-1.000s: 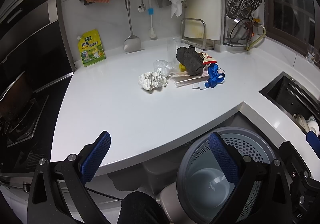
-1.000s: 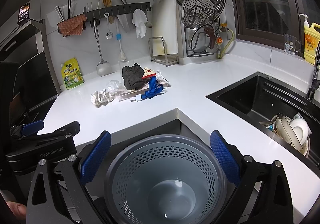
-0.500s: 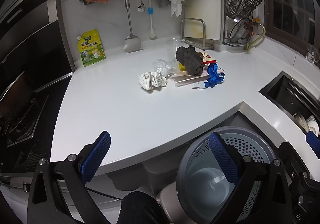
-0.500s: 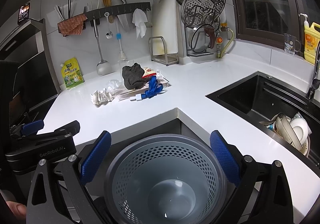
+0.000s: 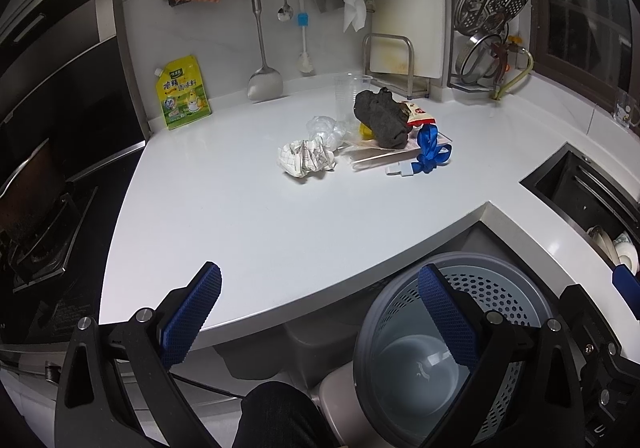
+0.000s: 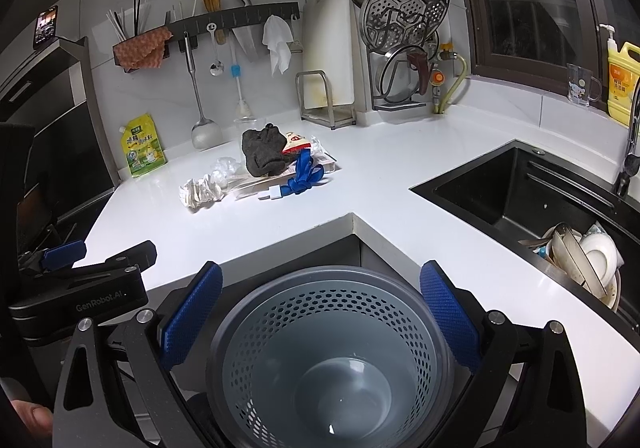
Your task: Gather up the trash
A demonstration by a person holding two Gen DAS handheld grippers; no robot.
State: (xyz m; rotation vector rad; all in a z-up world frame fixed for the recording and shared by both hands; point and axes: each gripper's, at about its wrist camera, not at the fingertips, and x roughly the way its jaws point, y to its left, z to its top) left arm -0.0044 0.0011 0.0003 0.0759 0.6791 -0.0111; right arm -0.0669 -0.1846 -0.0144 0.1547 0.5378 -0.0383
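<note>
A pile of trash lies on the white counter (image 5: 240, 216): crumpled paper (image 5: 306, 158), clear plastic wrap (image 5: 326, 128), a dark grey sock (image 5: 382, 122), a red snack wrapper (image 5: 418, 114), a blue ribbon (image 5: 430, 152) and a clear plastic cup (image 5: 350, 92). The pile also shows in the right wrist view, with the paper (image 6: 200, 190), sock (image 6: 264, 150) and ribbon (image 6: 304, 176). A grey perforated bin (image 6: 332, 344) stands below the counter corner, also in the left wrist view (image 5: 460, 336). My left gripper (image 5: 320, 316) is open and empty, near the counter's front edge. My right gripper (image 6: 320, 316) is open and empty above the bin.
A black sink (image 6: 532, 200) with dishes (image 6: 588, 260) is at the right. A stove (image 5: 36, 232) is at the left. A yellow pouch (image 5: 182, 92), hanging utensils (image 5: 262, 24) and a pan rack (image 5: 492, 20) line the back wall. A yellow soap bottle (image 6: 622, 84) stands on the sill.
</note>
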